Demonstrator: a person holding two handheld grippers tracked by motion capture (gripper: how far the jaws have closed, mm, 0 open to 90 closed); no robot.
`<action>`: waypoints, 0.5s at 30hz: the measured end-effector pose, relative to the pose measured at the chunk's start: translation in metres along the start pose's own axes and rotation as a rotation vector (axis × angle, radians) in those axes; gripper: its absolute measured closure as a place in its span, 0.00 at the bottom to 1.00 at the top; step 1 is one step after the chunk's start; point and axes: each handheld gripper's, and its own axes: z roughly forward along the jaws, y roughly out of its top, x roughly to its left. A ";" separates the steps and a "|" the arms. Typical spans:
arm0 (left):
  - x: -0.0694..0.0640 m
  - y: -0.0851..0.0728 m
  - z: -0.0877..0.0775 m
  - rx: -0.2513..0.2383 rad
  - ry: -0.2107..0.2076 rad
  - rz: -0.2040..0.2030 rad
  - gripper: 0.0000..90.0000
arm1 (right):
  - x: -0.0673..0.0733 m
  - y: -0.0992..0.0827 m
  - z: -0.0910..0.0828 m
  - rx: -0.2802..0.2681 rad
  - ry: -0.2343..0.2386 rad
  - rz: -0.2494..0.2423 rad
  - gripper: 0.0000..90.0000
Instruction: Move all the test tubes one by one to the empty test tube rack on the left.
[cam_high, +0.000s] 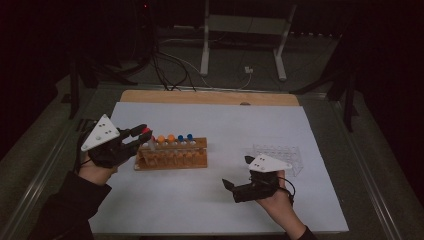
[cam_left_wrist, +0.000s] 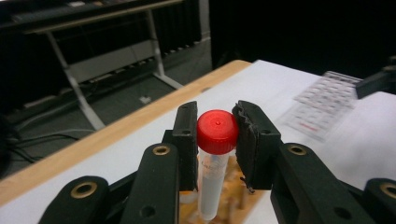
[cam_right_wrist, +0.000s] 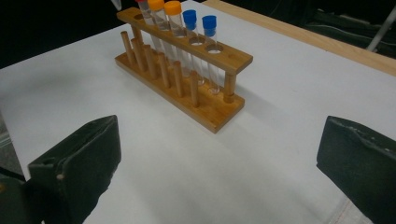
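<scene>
A wooden rack stands left of centre on the white sheet that covers the table. In the right gripper view the rack holds two orange-capped tubes and two blue-capped tubes upright in its top holes, with a row of bare pegs along its nearer side.

The left gripper is at the rack's left end, its jaws clenched on the red cap of a red tube. The tube hangs upright between the pads, its lower end down at the rack. Faint printing shows on the tube wall just under the cap, too blurred to read.

The right gripper is held over the sheet, right of the rack and well apart from it, its jaws spread wide with nothing between them; both pads show at the bottom corners of its own view.

A clear rack lies on the sheet just beyond the right gripper. In the left gripper view it carries small red lettering that cannot be read.
</scene>
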 end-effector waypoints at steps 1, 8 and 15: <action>0.002 -0.001 0.001 0.012 0.024 0.009 0.80 | 0.000 0.000 0.000 0.002 -0.002 -0.002 0.00; 0.021 -0.012 0.012 0.038 0.119 0.002 0.80 | -0.001 -0.001 -0.001 -0.005 -0.010 -0.003 0.00; 0.037 -0.038 0.027 0.047 0.133 -0.084 0.80 | -0.003 -0.001 -0.003 -0.012 -0.011 0.002 0.00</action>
